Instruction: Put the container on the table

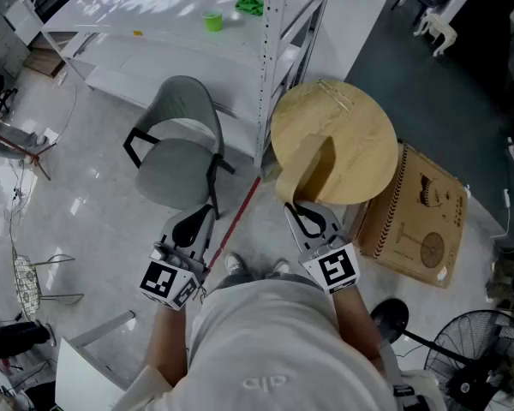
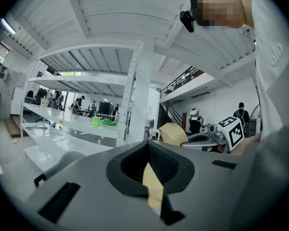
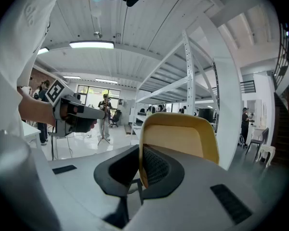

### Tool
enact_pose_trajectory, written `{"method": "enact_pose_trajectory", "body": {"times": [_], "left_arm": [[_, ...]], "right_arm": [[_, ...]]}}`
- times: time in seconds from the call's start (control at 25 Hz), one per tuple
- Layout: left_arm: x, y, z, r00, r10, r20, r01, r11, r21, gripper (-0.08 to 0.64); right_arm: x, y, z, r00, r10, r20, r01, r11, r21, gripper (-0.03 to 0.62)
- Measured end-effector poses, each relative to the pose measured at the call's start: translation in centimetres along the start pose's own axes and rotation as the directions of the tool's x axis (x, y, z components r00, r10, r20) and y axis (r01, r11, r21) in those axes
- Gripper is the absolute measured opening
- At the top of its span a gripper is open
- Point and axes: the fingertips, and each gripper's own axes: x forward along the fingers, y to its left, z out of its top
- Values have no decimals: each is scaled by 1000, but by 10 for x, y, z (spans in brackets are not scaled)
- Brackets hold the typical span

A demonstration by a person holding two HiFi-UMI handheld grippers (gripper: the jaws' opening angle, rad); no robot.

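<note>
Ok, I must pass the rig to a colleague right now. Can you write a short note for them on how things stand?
Right gripper: jaws shut on the rim of the tan container, which is held in the air.
Left gripper: jaws together, carrying nothing for the job; a small yellowish strip shows at their seam.
Container: at the near edge of the round wooden table, not yet set down.
Done: container is in the grasp.
Left: probably lower it onto the table top, then open the right jaws.
</note>
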Motion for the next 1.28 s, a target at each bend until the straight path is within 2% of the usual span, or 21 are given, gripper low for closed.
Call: {"method": "enact_pose_trajectory", "body": {"times": [0.24, 0.64, 0.84, 1.12, 1.28], "left_arm": [[-2, 19, -3, 1000, -31, -1, 31, 1000, 5, 15], [9, 51, -13, 989, -147, -20, 147, 989, 11, 15], [21, 64, -24, 981, -185, -51, 185, 983, -12, 15], [68, 70, -41, 977, -193, -94, 190, 981, -36, 15], [110, 74, -38, 980, -168, -106, 166, 986, -30, 15]], "right_arm": [[15, 10, 5, 1000, -29, -2, 29, 1000, -6, 35], [42, 10, 6, 992, -123, -13, 124, 992, 17, 36], [50, 3, -5, 984, -154, -84, 157, 987, 28, 35], [60, -54, -31, 975, -193, -107, 201, 977, 72, 35], [70, -103, -38, 979, -190, -69, 194, 979, 59, 35]]}}
